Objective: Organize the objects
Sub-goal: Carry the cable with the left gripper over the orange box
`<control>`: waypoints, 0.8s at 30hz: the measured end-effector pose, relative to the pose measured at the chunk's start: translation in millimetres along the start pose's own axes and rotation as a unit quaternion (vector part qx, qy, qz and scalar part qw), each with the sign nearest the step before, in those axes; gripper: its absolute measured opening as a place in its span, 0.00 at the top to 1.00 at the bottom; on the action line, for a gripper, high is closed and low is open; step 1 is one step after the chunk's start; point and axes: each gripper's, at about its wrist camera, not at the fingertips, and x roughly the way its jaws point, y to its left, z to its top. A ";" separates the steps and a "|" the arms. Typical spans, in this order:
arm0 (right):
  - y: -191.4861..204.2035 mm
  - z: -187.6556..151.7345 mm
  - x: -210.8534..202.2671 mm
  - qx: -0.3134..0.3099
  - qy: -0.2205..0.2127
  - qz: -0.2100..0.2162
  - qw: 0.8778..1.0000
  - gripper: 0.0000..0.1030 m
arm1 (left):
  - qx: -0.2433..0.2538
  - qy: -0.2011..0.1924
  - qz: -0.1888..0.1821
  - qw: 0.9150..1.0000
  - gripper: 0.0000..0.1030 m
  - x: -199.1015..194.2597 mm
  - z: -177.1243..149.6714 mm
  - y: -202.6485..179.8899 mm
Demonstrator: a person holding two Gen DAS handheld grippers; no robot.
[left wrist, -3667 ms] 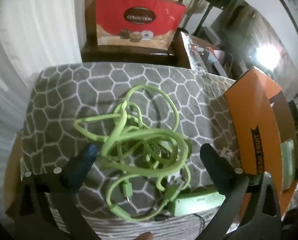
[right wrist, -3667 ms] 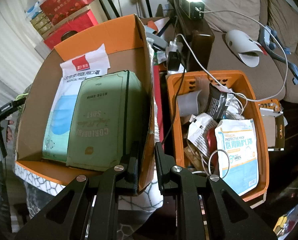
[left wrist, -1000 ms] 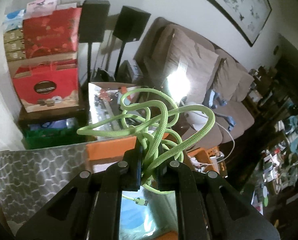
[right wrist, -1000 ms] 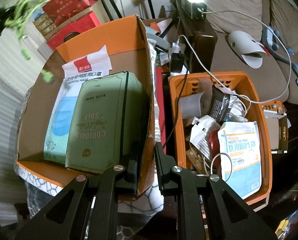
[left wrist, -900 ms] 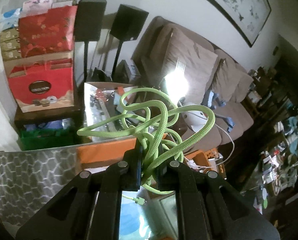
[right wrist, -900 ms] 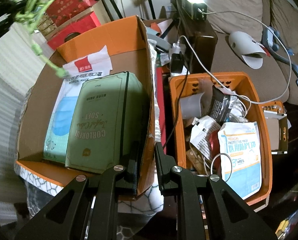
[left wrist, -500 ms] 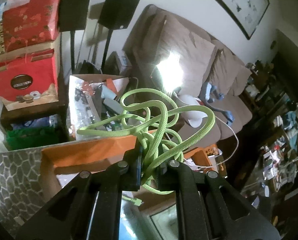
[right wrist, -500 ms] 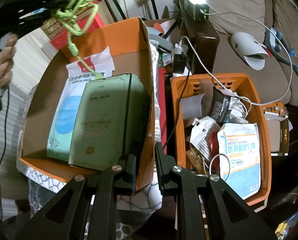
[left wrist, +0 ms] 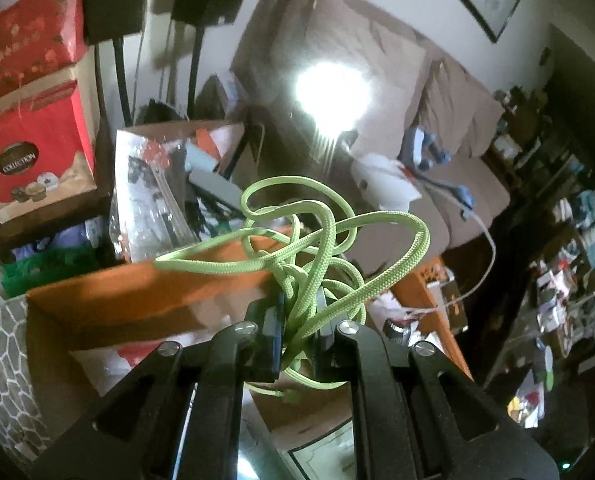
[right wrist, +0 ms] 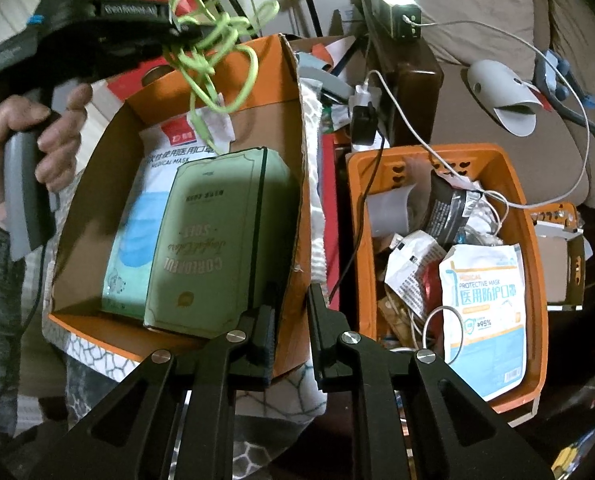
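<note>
Left gripper (left wrist: pixel 297 320) jaws clamped on green cable (left wrist: pixel 325 240) above orange box (right wrist: pixel 297 160); right gripper (right wrist: pixel 291 312) jaws pinching its wall.

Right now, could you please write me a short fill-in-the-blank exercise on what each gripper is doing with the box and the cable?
1. The left gripper is shut on a tangled ____ cable.
2. The right gripper pinches the side wall of the orange ____ box.
3. The cable's loose end dangles over the white medical ____ pack in that box.

Missing words: green; cardboard; mask
</note>
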 end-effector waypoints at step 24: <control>2.0 0.4 0.3 -0.002 -0.001 -0.009 1.000 0.87 | 0.025 0.150 0.044 0.987 0.79 42.7 -53.6 -1.8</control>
